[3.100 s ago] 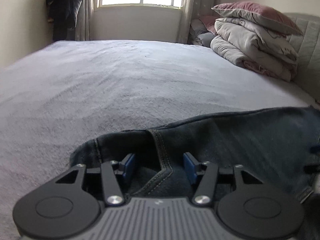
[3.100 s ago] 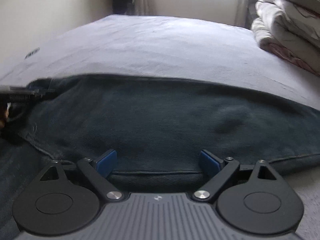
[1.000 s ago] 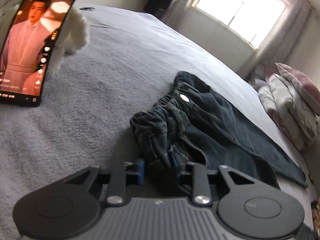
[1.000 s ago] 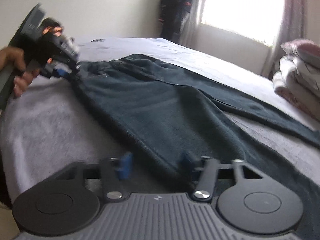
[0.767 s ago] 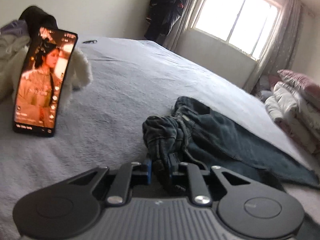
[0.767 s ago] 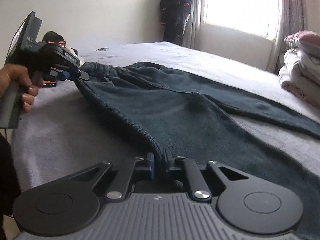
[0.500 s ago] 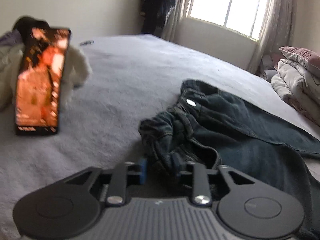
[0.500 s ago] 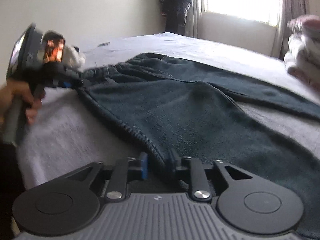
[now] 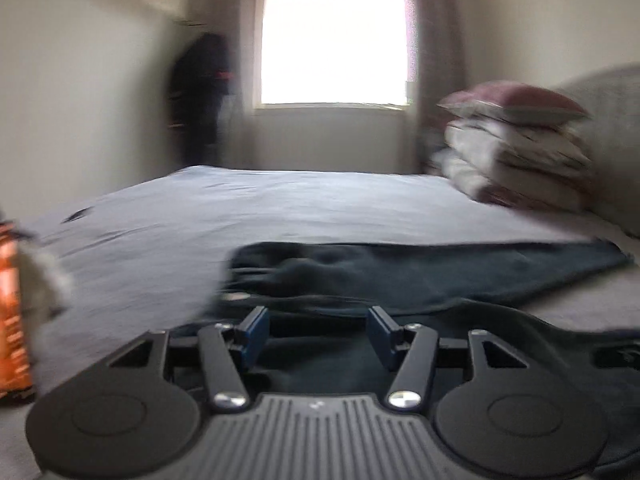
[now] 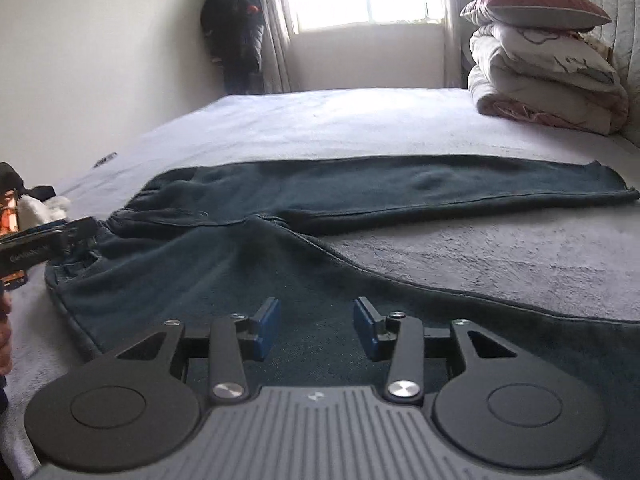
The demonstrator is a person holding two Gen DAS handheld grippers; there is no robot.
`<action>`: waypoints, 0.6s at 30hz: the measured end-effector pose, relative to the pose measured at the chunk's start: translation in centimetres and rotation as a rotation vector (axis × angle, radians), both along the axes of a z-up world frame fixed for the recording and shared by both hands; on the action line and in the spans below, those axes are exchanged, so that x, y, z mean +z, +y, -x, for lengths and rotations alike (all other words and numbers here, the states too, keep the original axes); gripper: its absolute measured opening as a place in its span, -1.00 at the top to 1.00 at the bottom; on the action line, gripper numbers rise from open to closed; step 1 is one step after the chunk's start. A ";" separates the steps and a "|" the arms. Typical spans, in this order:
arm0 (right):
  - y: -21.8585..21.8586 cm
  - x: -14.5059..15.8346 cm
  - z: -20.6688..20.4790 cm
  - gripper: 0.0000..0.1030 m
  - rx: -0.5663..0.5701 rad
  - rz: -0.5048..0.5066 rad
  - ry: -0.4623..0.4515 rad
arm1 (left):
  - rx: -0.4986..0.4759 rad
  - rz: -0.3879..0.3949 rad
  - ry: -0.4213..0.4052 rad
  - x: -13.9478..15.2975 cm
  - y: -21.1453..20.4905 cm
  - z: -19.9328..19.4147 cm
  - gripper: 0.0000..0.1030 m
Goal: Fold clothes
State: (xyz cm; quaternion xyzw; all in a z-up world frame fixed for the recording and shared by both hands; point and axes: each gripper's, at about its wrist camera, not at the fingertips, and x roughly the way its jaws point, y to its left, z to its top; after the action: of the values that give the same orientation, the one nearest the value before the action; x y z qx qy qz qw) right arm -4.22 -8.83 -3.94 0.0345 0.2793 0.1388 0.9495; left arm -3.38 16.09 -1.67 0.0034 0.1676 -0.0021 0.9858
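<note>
One pair of dark jeans (image 10: 304,216), spread flat on the grey bed (image 10: 360,128): two legs, the far one running straight to the right ahead of the right gripper (image 10: 316,324), the near one passing under that gripper's fingers. Waistband bunched at the left, just ahead of the left gripper (image 9: 318,332). Two grippers. Right: jaws have just been opening and stand apart, blue pads over denim with nothing clamped. Left: jaws likewise just opened, standing apart above the waist fabric, nothing pinched; view blurred. One lit phone (image 9: 12,308) left of the left gripper, beside one white fluffy item (image 10: 38,208). One stack of folded bedding (image 10: 548,80) far right ahead, with one pink pillow (image 10: 536,0) on top. One window (image 9: 334,48) straight ahead; one dark garment (image 10: 236,24) hanging to its left.
</note>
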 end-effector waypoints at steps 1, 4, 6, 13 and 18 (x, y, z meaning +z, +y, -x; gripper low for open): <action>0.3 0.0 0.0 0.14 0.015 -0.001 0.002 | -0.041 -0.005 0.004 -0.1 -0.9 -0.6 -0.09; 1.1 0.2 -0.2 0.39 0.056 0.007 0.016 | -0.150 -0.016 0.018 -0.5 -3.0 -2.3 -0.09; 1.7 0.1 -0.6 0.59 0.079 -0.003 0.042 | -0.225 -0.027 0.032 -0.8 -4.4 -3.3 -0.09; 4.6 -0.9 -3.9 0.63 0.080 0.057 0.115 | -0.312 -0.052 0.225 -3.7 -6.1 -6.6 -0.09; 5.1 -1.1 -7.3 0.64 0.030 0.096 0.114 | -0.319 -0.011 0.247 -4.2 -5.5 -6.9 -0.09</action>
State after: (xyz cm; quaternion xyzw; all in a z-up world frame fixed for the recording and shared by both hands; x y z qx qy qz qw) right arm 3.10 -3.69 -5.07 -0.0074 0.3399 0.1371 0.9304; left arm 3.50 10.59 -5.90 0.0351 0.2848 -0.1575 0.9449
